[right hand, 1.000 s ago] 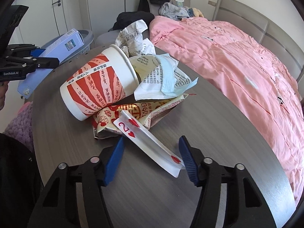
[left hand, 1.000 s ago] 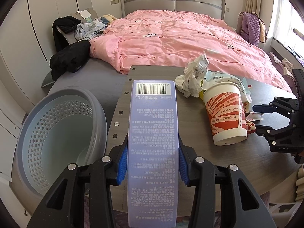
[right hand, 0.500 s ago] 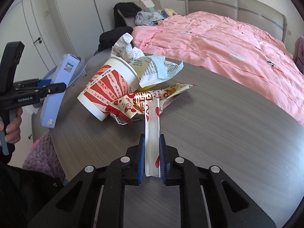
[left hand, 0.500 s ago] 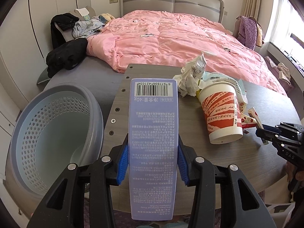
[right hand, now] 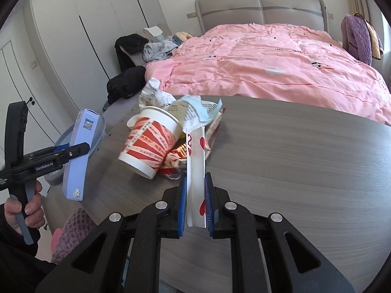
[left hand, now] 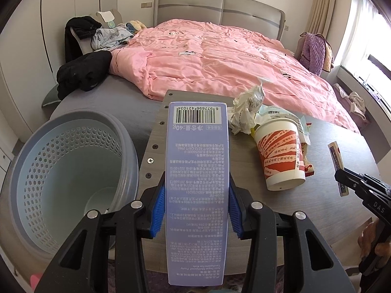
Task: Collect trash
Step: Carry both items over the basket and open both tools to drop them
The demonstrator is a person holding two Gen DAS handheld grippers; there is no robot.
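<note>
Right tongs closed since the earlier frame on the playing card, a two of hearts, then rolled and lifted with it clear of the table; card clamped edgewise between the blue pads, its far end raised in front of the trash pile. Left tongs clamped, as before, on the pale blue toothpaste box, barcode end pointing away; box held above the table's near-left edge, just beside the perforated grey-blue basket standing off that edge. Left hand seen wrapped round the tong handle in the right wrist view. Remaining trash gathered toward the table's far-left part: red-and-white paper cup lying tilted, mouth toward the bed; crumpled printed paper touching its rim; folded leaflet spilling from the mouth; red-and-gold snack wrapper lying beside and partly under the cup. Pink-quilted bed beyond the table's far edge, dark clothes heaped at its left corner.
</note>
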